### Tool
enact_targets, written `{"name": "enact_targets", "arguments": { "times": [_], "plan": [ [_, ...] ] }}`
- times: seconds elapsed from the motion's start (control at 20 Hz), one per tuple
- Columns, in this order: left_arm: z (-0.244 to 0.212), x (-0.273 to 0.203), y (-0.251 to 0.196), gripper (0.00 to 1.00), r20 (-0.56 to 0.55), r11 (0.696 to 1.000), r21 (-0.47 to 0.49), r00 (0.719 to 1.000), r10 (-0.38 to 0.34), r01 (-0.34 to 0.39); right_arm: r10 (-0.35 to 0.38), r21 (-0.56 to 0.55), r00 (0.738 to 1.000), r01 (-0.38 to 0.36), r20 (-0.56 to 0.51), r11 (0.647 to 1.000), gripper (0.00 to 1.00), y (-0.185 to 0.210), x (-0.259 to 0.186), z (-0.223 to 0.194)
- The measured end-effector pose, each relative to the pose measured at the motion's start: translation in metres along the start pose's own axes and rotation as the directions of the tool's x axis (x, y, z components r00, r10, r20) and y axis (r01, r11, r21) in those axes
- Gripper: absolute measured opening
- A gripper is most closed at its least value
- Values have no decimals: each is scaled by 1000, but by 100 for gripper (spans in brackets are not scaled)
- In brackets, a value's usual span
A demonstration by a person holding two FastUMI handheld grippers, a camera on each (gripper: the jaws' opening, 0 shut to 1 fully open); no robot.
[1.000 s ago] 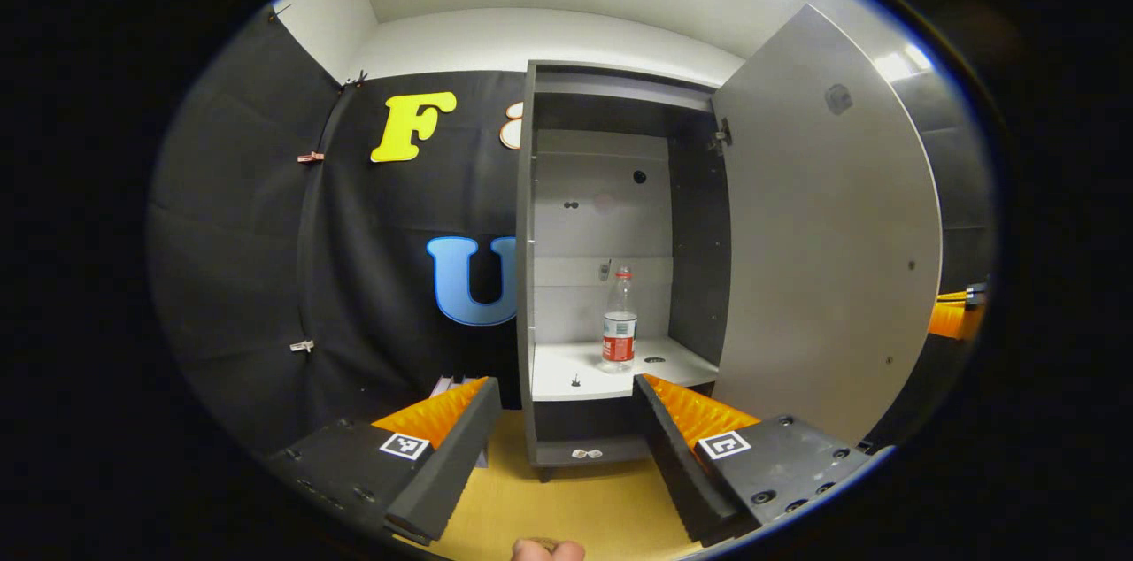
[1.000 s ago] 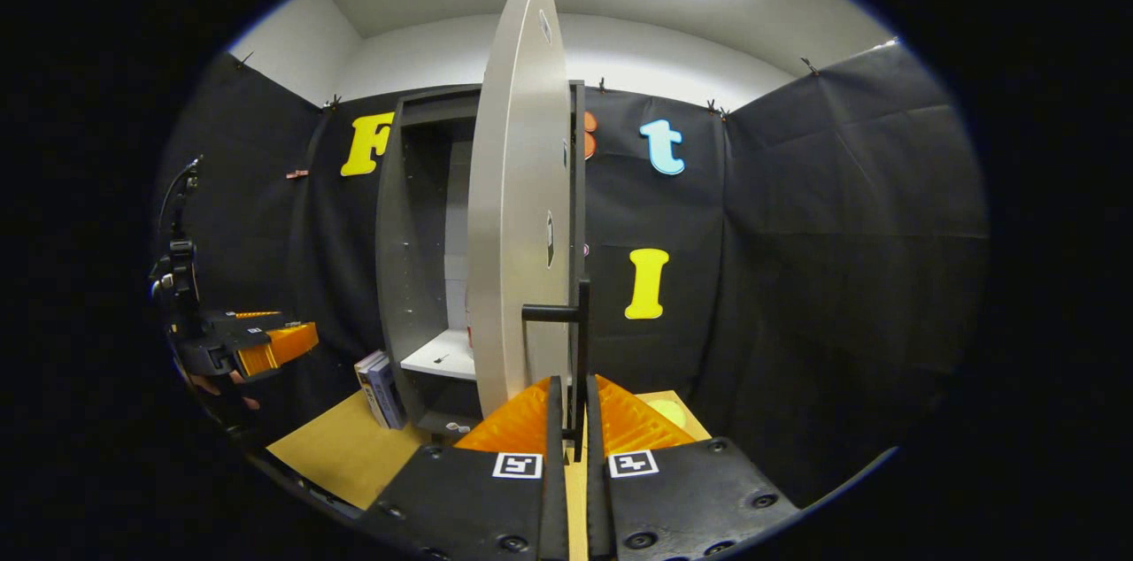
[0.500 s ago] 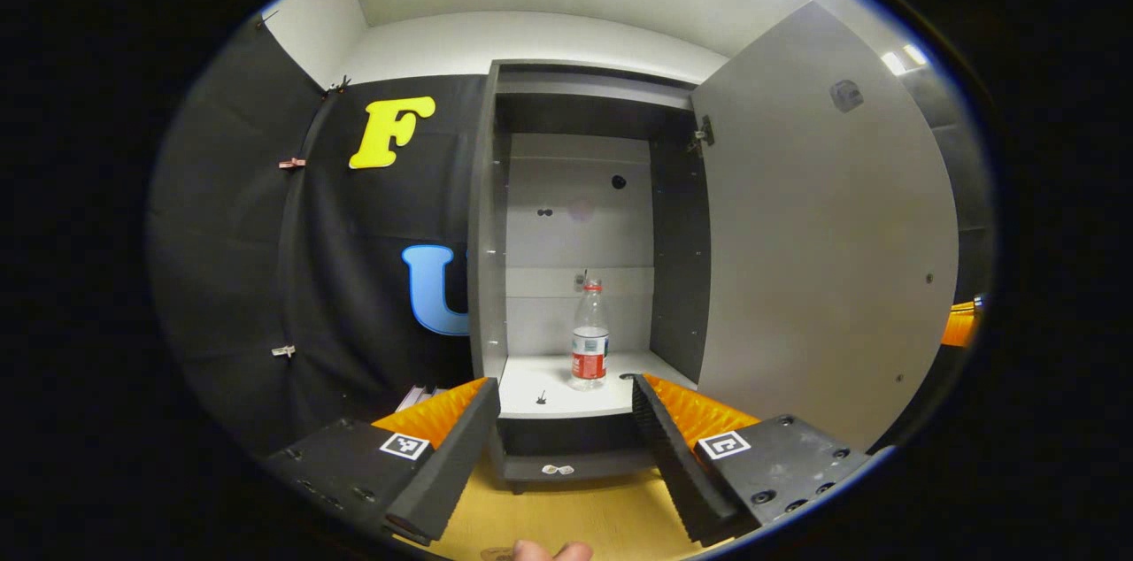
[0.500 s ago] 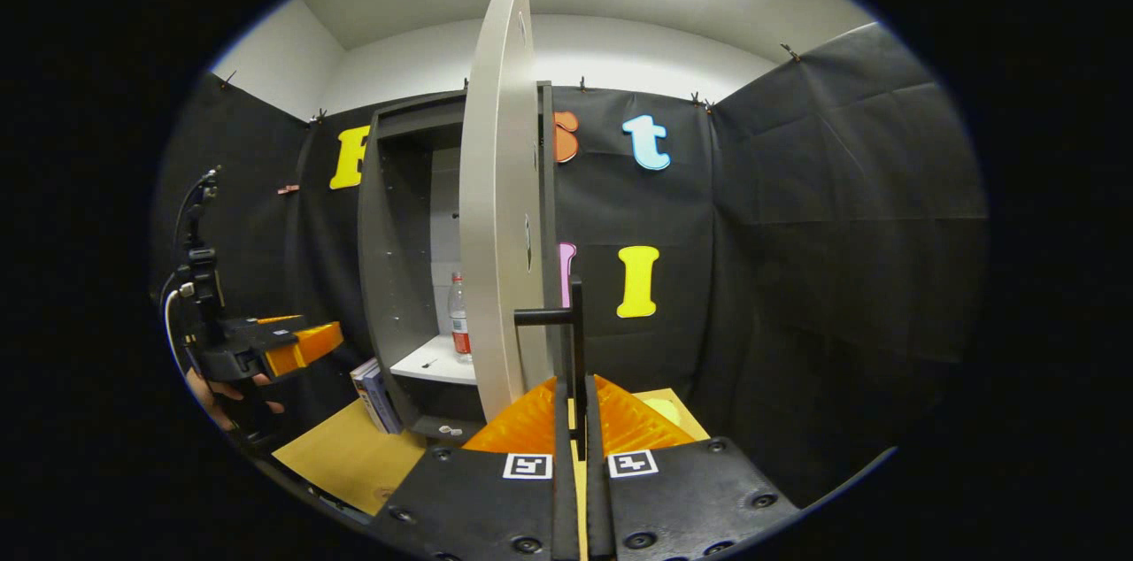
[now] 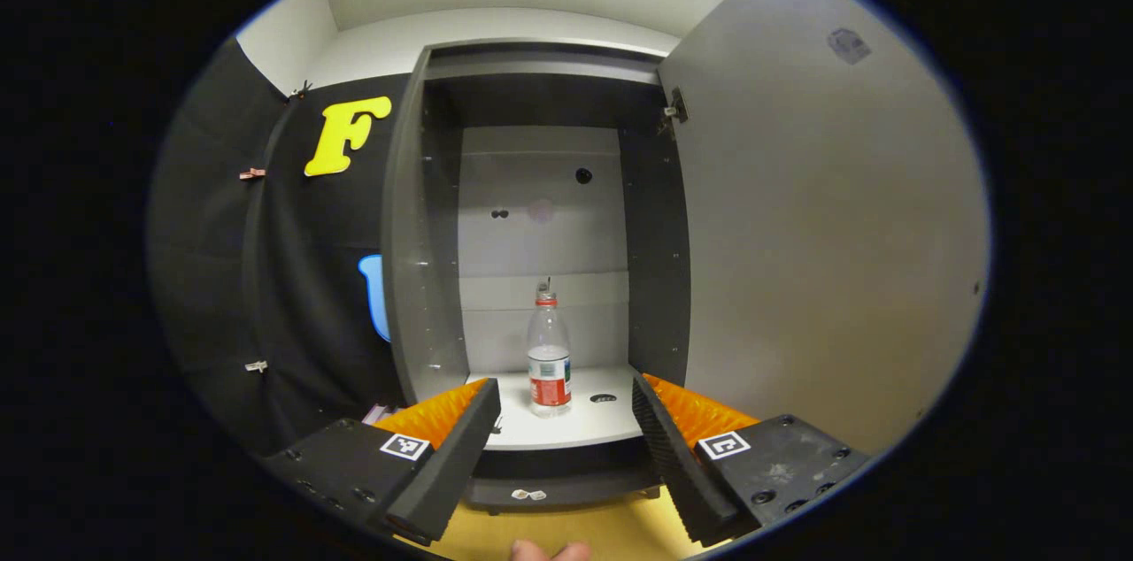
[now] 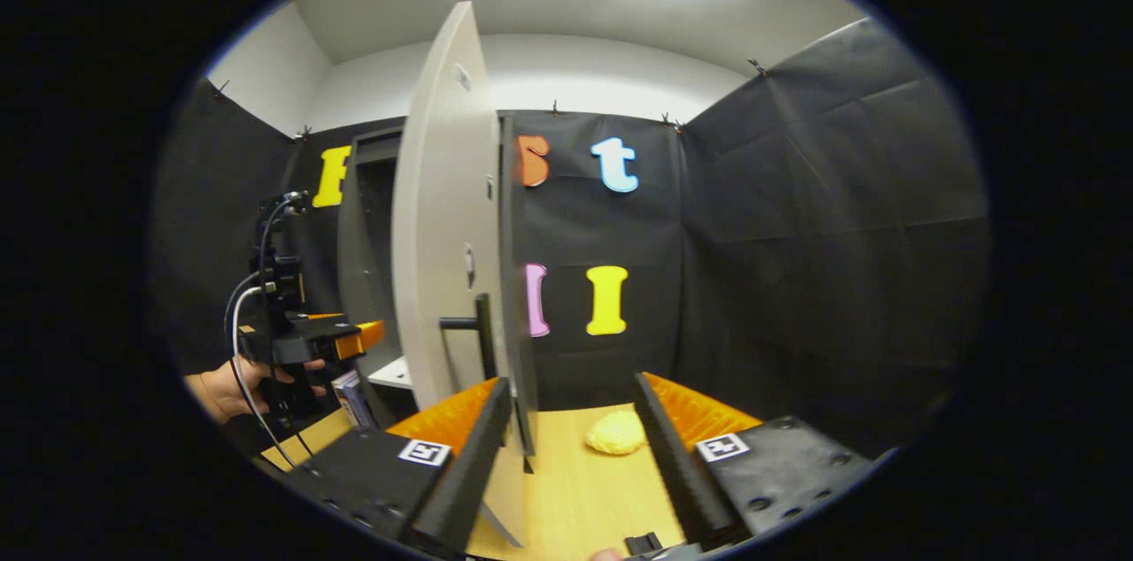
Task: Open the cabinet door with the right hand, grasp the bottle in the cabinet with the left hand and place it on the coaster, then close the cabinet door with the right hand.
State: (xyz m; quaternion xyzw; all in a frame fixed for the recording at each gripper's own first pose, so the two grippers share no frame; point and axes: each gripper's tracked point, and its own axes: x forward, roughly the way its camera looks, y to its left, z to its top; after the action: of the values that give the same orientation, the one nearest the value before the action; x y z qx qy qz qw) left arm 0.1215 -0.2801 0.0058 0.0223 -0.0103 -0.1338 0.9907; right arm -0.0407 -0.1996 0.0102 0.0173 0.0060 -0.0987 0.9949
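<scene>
The grey cabinet [image 5: 416,234] stands open, its door [image 5: 823,234] swung out to the right. A clear bottle [image 5: 549,357] with a red cap and red label stands upright on the white shelf [image 5: 584,428]. My left gripper [image 5: 565,388] is open just in front of the shelf, with the bottle beyond its fingertips. In the right gripper view my right gripper [image 6: 568,388] is open and holds nothing. The door [image 6: 443,216] and its black handle [image 6: 482,335] are just left of its left finger. A yellow coaster [image 6: 617,433] lies on the wooden table [image 6: 575,499] between the fingers.
In the right gripper view the left gripper [image 6: 354,335] and the hand [image 6: 221,384] holding it reach toward the cabinet from the left. Some books [image 6: 350,393] lean beside the cabinet's base. Black cloth walls close the booth behind and to the right.
My right gripper has opened, let go of the door handle and drawn back to the right. My left gripper has moved closer to the cabinet, so the bottle looms nearer.
</scene>
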Motion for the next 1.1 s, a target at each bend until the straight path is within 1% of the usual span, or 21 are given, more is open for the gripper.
{"name": "enact_targets", "arguments": {
  "times": [0.05,0.1,0.15,0.25,0.3,0.35,0.5,0.55,0.6,0.65,0.7,0.8,0.95,1.1],
  "plan": [
    [-3,14,-3,92,-3,1000,-2,1000,1,-1,-25,2,1000,25,-10,1000,96,-11,-6,-4],
    [-6,29,-5,92,-3,1000,-7,1000,1,-1,-51,12,999,51,-1,999,97,-21,-4,-4],
    [-8,44,-6,94,-2,1000,-7,1000,5,-5,-80,17,997,80,17,997,98,-29,1,-1],
    [-13,76,-6,94,5,1000,-1,1000,15,-15,-124,-9,992,124,39,992,98,-45,4,0],
    [-17,91,-4,92,4,1000,2,1000,24,-24,-133,-25,991,134,33,991,98,-49,4,-7],
    [-21,106,-1,92,-2,999,8,999,39,-39,-141,-37,990,142,22,989,98,-52,1,-11],
    [-38,142,8,92,-20,996,23,996,84,-84,-162,-27,987,162,15,986,98,-61,6,-12],
    [-43,150,11,92,-27,994,24,994,104,-103,-165,-26,986,166,21,986,100,-64,8,-11],
    [-47,159,15,92,-32,992,20,992,122,-121,-170,-29,985,170,22,985,98,-65,8,-11],
    [-52,170,20,92,-42,990,13,989,138,-138,-171,-38,985,172,18,984,100,-67,10,-13],
    [-58,180,24,95,-54,989,3,987,149,-149,-176,-49,984,177,11,983,98,-71,14,-15],
    [-68,197,26,95,-69,988,-8,985,156,-157,-182,-60,983,182,2,981,98,-75,19,-17],
    [-83,219,35,95,-75,981,14,978,193,-193,-166,-42,986,166,-4,985,98,-69,26,-17],
    [-98,239,39,95,-84,978,-24,976,203,-206,-158,-44,987,159,7,986,98,-70,31,-15]
  ]
}}
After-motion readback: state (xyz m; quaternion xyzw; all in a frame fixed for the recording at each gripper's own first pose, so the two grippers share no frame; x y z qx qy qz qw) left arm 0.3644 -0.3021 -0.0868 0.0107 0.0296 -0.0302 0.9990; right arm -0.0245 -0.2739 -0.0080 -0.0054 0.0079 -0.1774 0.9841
